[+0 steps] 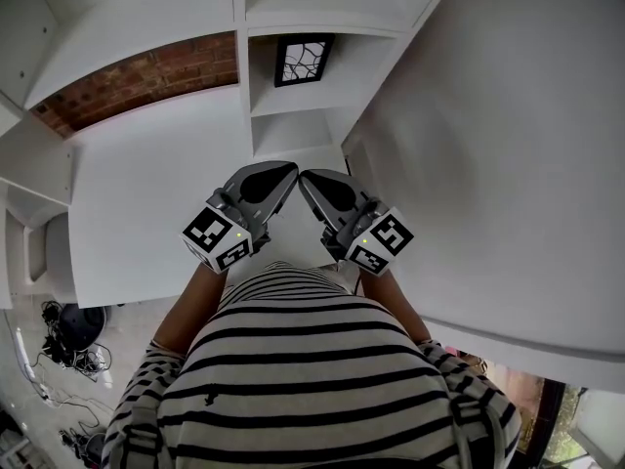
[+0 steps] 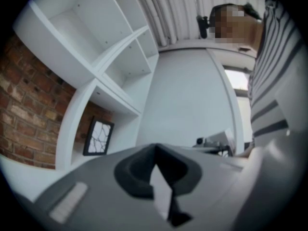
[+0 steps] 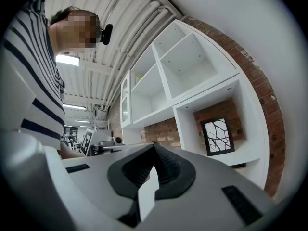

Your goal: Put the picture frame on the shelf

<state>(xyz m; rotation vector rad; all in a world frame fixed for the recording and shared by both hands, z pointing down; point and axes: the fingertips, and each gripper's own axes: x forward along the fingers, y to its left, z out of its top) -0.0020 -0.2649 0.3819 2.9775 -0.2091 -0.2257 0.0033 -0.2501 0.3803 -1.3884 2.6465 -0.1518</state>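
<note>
No letters, numbers or brand names legible in any view. Only signs seen: black-and-white square code markers.

- Head view, lower centre: markers on the cube [image 1: 219, 239] of the left gripper [image 1: 289, 170] and on the second cube [image 1: 381, 240], of the right gripper [image 1: 304, 176]. Patterns only, no characters.
- Right gripper view, left middle: one more small marker [image 3: 87, 139].
- Picture frame [image 1: 303, 59], upper centre: branching black lines, no writing.

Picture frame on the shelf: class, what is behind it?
A brick wall shows behind the frame, above and beside it. The bricks straight behind the frame are covered by it.
</note>
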